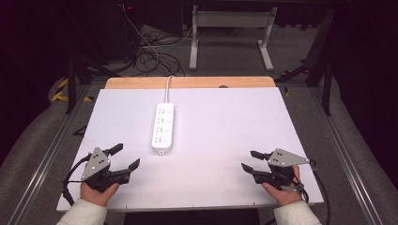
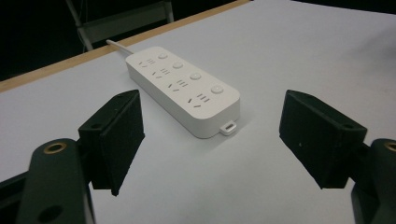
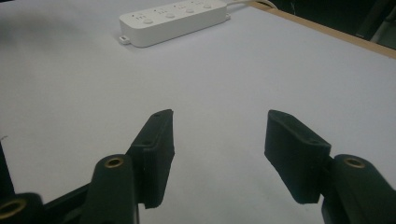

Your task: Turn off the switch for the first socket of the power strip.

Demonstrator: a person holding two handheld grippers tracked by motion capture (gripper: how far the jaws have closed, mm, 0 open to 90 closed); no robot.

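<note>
A white power strip (image 1: 163, 127) with several sockets and round buttons lies in the middle of the white table top (image 1: 220, 136), its white cord running off the far edge. My left gripper (image 1: 126, 155) rests near the front left corner, open, with nothing between its jaws. In the left gripper view the power strip (image 2: 183, 85) lies just ahead of the left gripper (image 2: 212, 140). My right gripper (image 1: 248, 160) sits near the front right, open and empty. From the right gripper view, the power strip (image 3: 173, 20) is far off at the top, beyond the right gripper (image 3: 219, 140).
A wooden strip (image 1: 189, 82) borders the table's far edge. Beyond it on the floor stand a white desk frame (image 1: 231, 33) and a tangle of black cables (image 1: 150, 56). Metal rails (image 1: 49, 150) run along both sides of the table.
</note>
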